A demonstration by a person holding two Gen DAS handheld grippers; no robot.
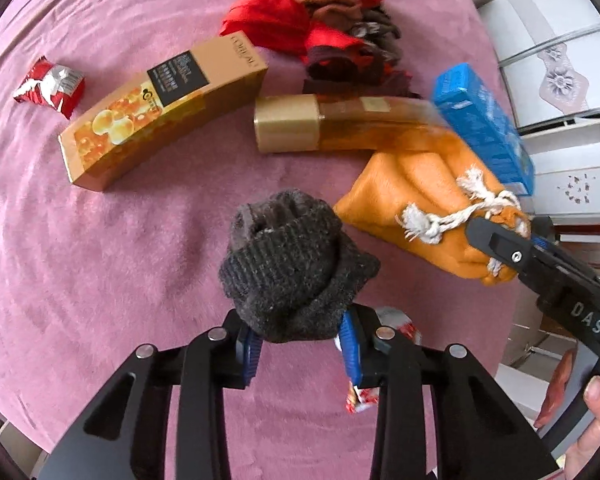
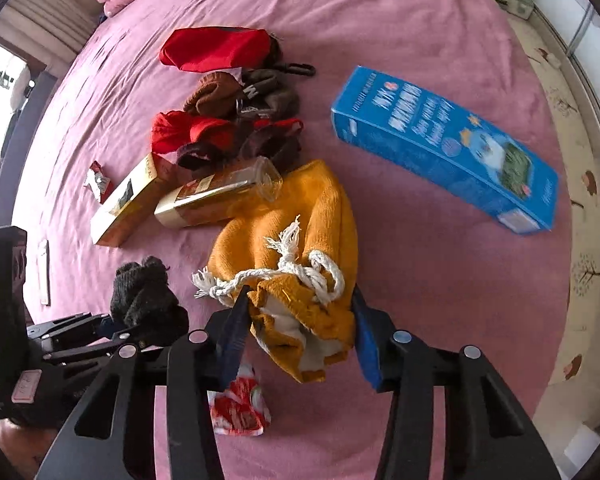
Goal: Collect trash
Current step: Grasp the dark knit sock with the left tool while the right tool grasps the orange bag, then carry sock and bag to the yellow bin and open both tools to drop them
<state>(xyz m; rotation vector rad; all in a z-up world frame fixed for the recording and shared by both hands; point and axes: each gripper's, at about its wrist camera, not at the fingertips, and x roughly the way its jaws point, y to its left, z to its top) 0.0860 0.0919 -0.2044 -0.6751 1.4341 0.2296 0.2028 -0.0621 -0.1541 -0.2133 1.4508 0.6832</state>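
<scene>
My left gripper is shut on a dark grey knitted sock, which bulges up between its blue pads. Just right of it lies an orange drawstring bag with a white cord; my right gripper is shut on the bag's open mouth. A crumpled red-and-white wrapper lies on the cover under the right gripper. A second red wrapper rests far left on the cover. In the right wrist view the left gripper sits at lower left with the sock.
On the pink bed cover lie a gold carton, a gold-capped amber bottle, a blue carton and a heap of red and brown socks. The floor lies to the right; white cabinets stand beyond.
</scene>
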